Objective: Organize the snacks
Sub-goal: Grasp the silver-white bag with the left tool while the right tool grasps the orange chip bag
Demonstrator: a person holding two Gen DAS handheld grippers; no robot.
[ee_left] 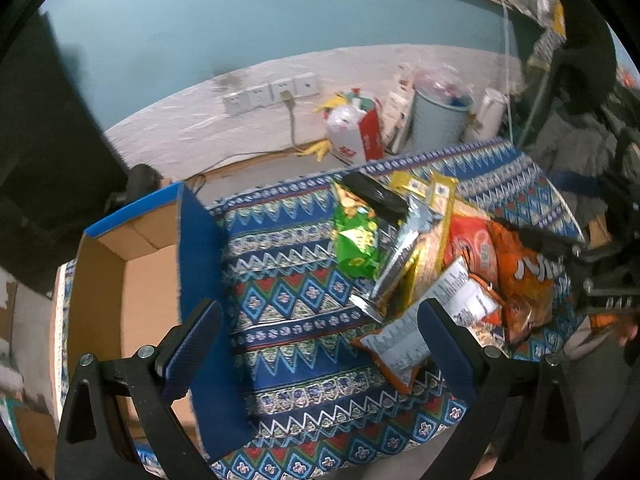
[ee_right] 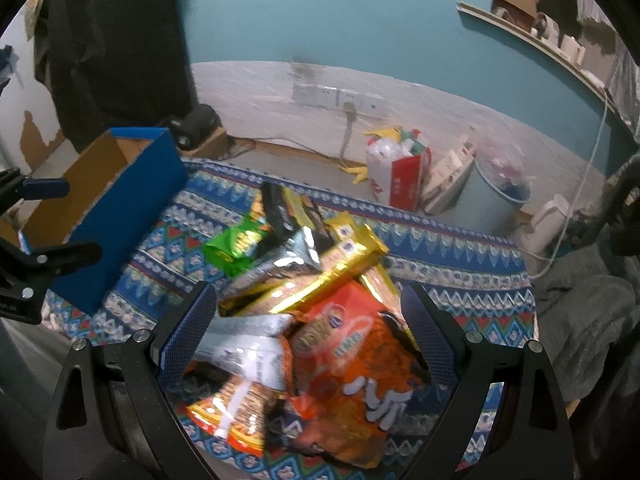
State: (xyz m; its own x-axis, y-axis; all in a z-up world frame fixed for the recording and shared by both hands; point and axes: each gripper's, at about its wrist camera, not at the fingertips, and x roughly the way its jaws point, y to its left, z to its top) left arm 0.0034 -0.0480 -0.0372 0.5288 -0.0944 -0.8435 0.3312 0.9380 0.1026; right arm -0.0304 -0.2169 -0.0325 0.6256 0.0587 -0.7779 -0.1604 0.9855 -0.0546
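Both grippers, left (ee_left: 320, 344) and right (ee_right: 308, 328), are held spread wide and empty above the patterned cloth (ee_left: 280, 280), where snacks (ee_right: 320, 300) are heaped right of the blue box (ee_left: 120, 280).

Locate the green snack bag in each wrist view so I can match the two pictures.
Left wrist view: green snack bag sits right of centre, at the pile's left edge.
Right wrist view: green snack bag sits left of centre.
Shared landmark: the blue cardboard box left of it.
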